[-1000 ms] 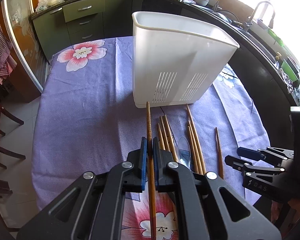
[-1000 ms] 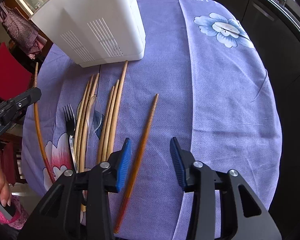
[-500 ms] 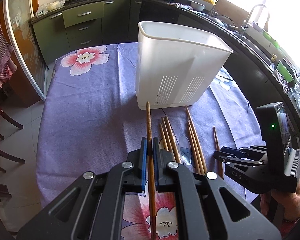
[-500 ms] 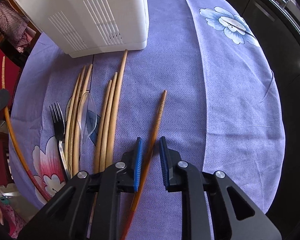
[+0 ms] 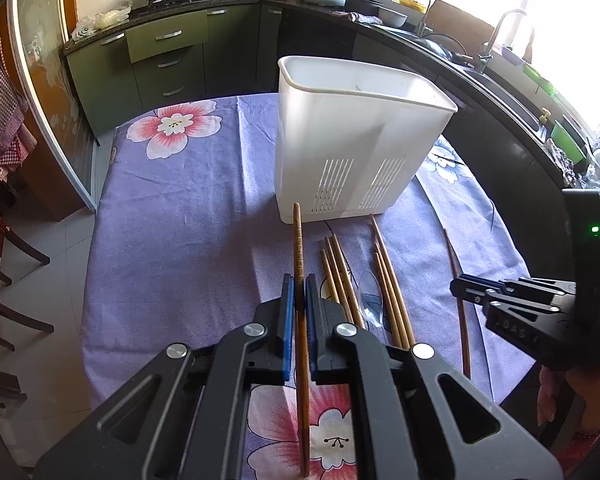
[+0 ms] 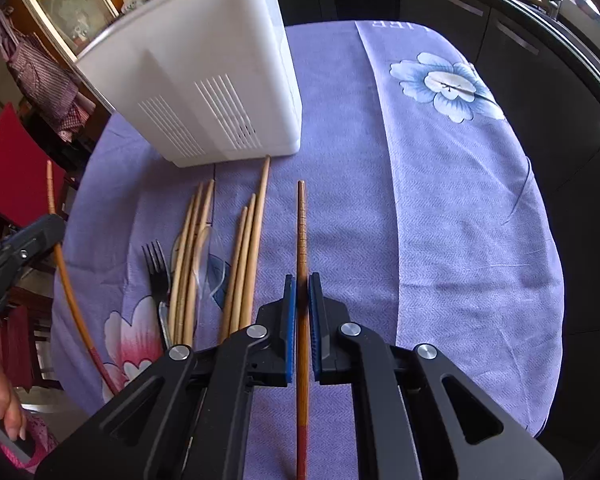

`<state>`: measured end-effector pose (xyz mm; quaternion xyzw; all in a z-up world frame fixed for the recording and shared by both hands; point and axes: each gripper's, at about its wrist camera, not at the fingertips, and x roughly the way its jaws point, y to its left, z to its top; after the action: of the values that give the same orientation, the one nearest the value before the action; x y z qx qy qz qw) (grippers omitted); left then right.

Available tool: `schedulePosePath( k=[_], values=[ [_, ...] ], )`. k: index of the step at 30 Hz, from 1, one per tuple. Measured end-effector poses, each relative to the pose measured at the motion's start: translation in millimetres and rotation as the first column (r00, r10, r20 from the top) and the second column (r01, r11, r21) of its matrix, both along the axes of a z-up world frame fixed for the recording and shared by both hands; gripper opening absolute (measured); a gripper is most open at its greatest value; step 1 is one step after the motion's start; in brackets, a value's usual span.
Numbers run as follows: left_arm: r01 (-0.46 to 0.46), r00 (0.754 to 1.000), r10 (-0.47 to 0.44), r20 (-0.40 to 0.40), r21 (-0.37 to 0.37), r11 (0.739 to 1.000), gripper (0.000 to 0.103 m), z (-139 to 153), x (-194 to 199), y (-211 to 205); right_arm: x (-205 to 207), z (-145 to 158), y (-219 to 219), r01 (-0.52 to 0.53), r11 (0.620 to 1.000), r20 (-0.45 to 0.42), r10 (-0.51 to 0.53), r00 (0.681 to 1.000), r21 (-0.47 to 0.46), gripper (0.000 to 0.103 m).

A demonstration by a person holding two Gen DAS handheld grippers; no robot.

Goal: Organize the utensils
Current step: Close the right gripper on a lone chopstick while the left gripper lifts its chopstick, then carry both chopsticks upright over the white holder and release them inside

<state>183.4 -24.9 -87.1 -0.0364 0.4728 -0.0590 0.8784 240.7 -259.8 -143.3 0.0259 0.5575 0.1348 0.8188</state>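
In the left wrist view, the left gripper (image 5: 297, 292) fills the lower middle of the frame, its blue-padded jaws pressed together on a dark brown wooden chopstick (image 5: 298, 240) whose ridged tip points up toward the frame's centre. Just above that tip stands the white plastic utensil holder with slotted sides (image 5: 356, 144), upright on the purple floral tablecloth (image 5: 172, 240). To the right of the held stick, a bundle of pale bamboo chopsticks (image 5: 384, 280) lies on the cloth with a clear plastic spoon (image 5: 369, 292) among them. At the right edge, the right gripper (image 5: 466, 282) grips a second dark brown chopstick (image 5: 458, 280), seen side on. A person's hand (image 5: 572, 400) shows in the lower right corner.

In the right wrist view, the right gripper (image 6: 302, 292) sits at the lower centre, jaws clamped on that second dark brown chopstick (image 6: 301, 232), whose tip reaches up toward mid-frame and whose reddish end runs off the bottom. The white holder (image 6: 204, 76) occupies the upper left. Left of the held stick, the pale bamboo chopsticks (image 6: 244, 260) lie on the cloth (image 6: 440, 220), then the clear spoon (image 6: 212, 264), more pale sticks and a black plastic fork (image 6: 157, 268). At the far left, the left gripper (image 6: 40, 236) holds its chopstick (image 6: 66, 280) raised off the table.
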Motion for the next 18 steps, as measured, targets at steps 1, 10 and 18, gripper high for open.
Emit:
schedulePosePath(
  k=[1,10,18],
  values=[
    [0.0,1.0,0.0,0.005,0.001,1.0,0.006,2,-1,0,-4,9,-3,-0.002,1.0,0.03,0.001,1.0,0.021,0.007],
    [0.011,0.998,-0.012,0.061,0.009,1.0,0.006,21,-20,0,-63,72,-20,-0.029,0.994,0.238,0.004,0.971,0.102,0.007],
    [0.009,0.992,-0.01,0.129,0.003,1.0,0.006,44,-41,4,-100,105,-33,-0.045,0.991,0.355,-0.002,0.935,0.123,0.007]
  ],
)
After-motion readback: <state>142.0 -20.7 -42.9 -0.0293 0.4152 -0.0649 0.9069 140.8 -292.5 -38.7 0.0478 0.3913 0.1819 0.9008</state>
